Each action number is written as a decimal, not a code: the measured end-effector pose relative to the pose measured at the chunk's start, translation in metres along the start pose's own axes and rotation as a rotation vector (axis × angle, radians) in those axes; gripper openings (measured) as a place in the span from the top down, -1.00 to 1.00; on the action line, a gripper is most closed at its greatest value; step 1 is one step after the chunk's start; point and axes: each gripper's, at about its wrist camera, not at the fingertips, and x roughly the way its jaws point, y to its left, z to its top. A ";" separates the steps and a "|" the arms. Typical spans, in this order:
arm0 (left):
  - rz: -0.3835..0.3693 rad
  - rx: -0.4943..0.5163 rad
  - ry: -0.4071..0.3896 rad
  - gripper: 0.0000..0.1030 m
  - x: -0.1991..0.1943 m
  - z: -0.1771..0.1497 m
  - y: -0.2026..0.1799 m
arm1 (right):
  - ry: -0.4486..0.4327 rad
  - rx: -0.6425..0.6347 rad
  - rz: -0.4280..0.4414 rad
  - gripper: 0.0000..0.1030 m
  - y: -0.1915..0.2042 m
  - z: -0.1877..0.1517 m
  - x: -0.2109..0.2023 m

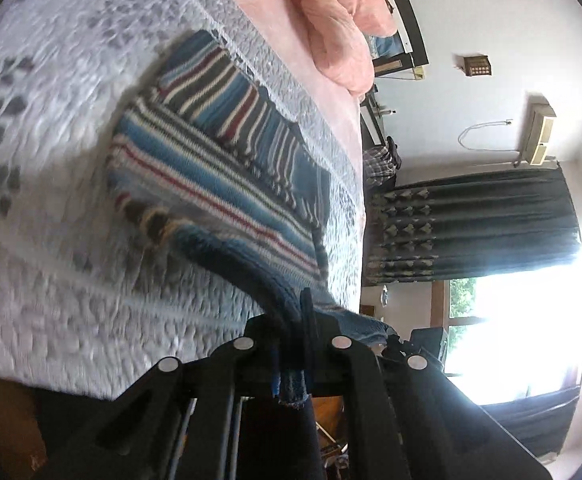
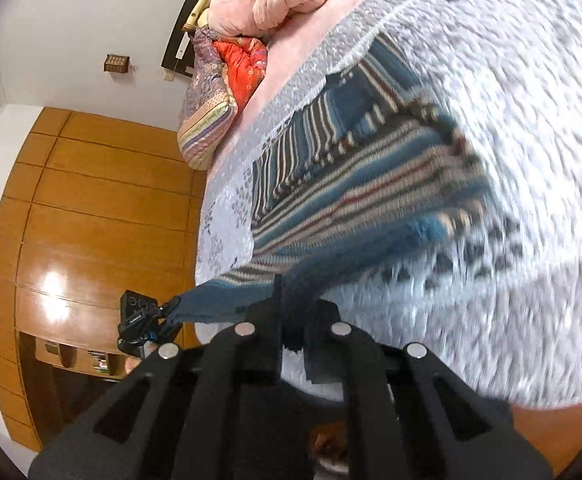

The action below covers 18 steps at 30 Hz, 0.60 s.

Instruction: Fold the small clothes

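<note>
Striped knit garment (image 1: 219, 168) spread on the grey-white leaf-patterned bedspread (image 1: 51, 100) of the bed, partly lifted at its near hem. Bands of blue, cream, dark grey and thin red; 1 sleeve folded across the body, stripes running crosswise to the rest. Left hand-held gripper (image 1: 297, 320) clamped on the dark blue ribbed hem. Right hand-held gripper (image 2: 293, 320) likewise pinched on that hem's other corner. Blurred by motion. Pink quilt (image 1: 343, 32) bunched beyond.
</note>
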 end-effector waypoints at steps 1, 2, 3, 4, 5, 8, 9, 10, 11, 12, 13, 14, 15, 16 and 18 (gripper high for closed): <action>0.004 -0.004 0.002 0.86 0.005 0.011 -0.001 | 0.001 -0.002 -0.008 0.89 0.000 0.011 0.003; 0.009 -0.006 0.003 0.86 0.010 0.019 0.001 | 0.001 -0.001 -0.015 0.89 -0.001 0.019 0.007; 0.015 -0.010 0.007 0.86 0.017 0.030 0.001 | 0.003 0.000 -0.028 0.89 -0.002 0.031 0.013; 0.021 -0.018 0.010 0.86 0.024 0.043 0.002 | 0.006 0.002 -0.038 0.89 -0.005 0.042 0.018; 0.028 -0.023 0.013 0.85 0.030 0.051 0.004 | 0.010 0.004 -0.047 0.89 -0.007 0.052 0.024; 0.067 -0.048 0.024 0.85 0.057 0.084 0.013 | 0.025 0.003 -0.090 0.89 -0.014 0.086 0.045; 0.079 -0.053 0.030 0.85 0.066 0.093 0.017 | 0.032 0.003 -0.106 0.89 -0.017 0.099 0.054; 0.091 -0.058 0.036 0.85 0.073 0.101 0.020 | 0.040 0.001 -0.121 0.89 -0.021 0.110 0.064; 0.108 -0.064 0.043 0.85 0.084 0.113 0.024 | 0.046 0.001 -0.130 0.89 -0.025 0.117 0.071; 0.125 -0.071 0.050 0.85 0.094 0.124 0.029 | 0.054 0.005 -0.142 0.89 -0.030 0.127 0.080; 0.140 -0.078 0.057 0.85 0.103 0.135 0.034 | 0.063 0.008 -0.155 0.89 -0.035 0.137 0.090; 0.151 -0.086 0.063 0.85 0.112 0.145 0.039 | 0.069 0.010 -0.165 0.89 -0.040 0.144 0.098; 0.160 -0.093 0.067 0.85 0.118 0.151 0.043 | 0.078 0.013 -0.177 0.89 -0.045 0.154 0.108; 0.169 -0.100 0.069 0.85 0.124 0.159 0.047 | 0.084 0.017 -0.185 0.89 -0.049 0.160 0.116; 0.191 -0.112 0.081 0.85 0.139 0.175 0.056 | 0.098 0.022 -0.209 0.89 -0.061 0.176 0.133</action>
